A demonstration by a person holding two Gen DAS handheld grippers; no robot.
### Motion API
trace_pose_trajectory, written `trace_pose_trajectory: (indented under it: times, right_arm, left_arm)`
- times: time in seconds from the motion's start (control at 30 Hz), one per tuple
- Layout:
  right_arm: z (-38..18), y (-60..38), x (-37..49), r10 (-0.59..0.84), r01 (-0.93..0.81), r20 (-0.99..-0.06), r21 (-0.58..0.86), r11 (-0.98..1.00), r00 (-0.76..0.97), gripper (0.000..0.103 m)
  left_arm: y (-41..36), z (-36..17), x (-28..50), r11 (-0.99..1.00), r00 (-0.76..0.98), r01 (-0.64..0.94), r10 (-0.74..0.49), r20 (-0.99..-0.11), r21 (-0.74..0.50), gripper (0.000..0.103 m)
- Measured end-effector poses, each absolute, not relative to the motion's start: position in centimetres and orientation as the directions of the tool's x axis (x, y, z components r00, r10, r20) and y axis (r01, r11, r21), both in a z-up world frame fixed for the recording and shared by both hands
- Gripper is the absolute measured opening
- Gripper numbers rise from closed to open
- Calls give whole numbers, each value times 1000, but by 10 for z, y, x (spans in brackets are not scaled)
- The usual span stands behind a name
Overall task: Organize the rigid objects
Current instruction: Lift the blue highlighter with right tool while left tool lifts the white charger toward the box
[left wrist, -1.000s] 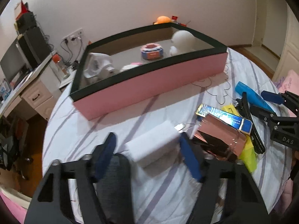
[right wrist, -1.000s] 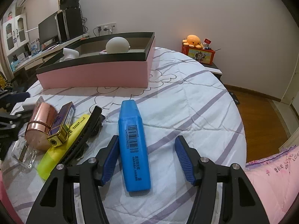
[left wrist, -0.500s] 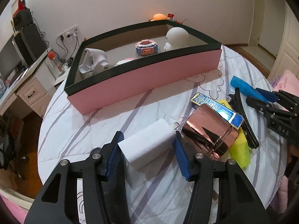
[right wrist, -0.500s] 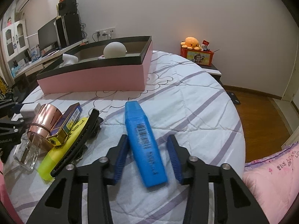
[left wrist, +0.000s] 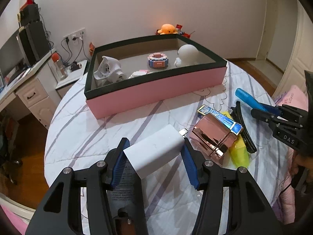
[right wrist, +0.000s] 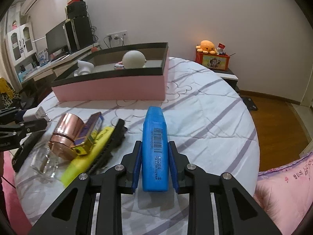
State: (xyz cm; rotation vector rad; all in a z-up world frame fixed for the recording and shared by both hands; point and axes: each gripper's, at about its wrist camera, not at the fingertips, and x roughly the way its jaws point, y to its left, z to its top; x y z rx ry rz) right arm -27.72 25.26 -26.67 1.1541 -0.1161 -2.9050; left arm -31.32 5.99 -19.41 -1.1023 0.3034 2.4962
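Standing by the bed (right wrist: 205, 105), with its white, purple-striped cover, I record items from left to right. Farthest left is the left gripper (left wrist: 154, 156); its blue pads sit against both sides of a white charger block (left wrist: 156, 152), whose plug prongs point away from the fingers. The block appears lifted clear of the cover, with a shadow beneath it. The jaws stand roughly half apart, filled by the block's width.

Behind it, toward the wall, lies the pink box (left wrist: 156, 92) with a dark rim. Inside it, again left to right, are a white crumpled item (left wrist: 109, 70), a small brick-built ring model (left wrist: 157, 59) and a white round figure (left wrist: 187, 53).

Just right of the charger is a loose cluster on the cover: a clear glass base (right wrist: 46, 165) joined to a rose-gold cylinder (left wrist: 213, 137), a blue-and-gold flat case (left wrist: 219, 115) leaning against the cylinder, a yellow marker (right wrist: 88, 154) under them, and a black hair clip (right wrist: 109, 146) alongside the marker.

Farther right is the right gripper (right wrist: 154, 162). Its jaws are closing, and both blue pads now lie against the flanks of a blue highlighter (right wrist: 154, 143), barcode face up, pointing toward the box. Whether the highlighter has left the cover I cannot tell.

An orange plush (right wrist: 207, 46) sits on a red tin at the far wall.
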Motion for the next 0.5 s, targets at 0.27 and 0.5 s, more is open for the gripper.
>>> trace_pose_trajectory:
  times: [0.27,0.5]
  right_arm:
    - [-240,241,-272,-57,26,-645,58,-998,-762,26]
    - [-203,232,-281,-112,92,-589,64,-994,-800,26]
  left_arm:
    - [60,-167,-313,-892,-647,-450,289,-705,47,54]
    - [67,-124,-321,-874,-693,-481,330,-641,70,54]
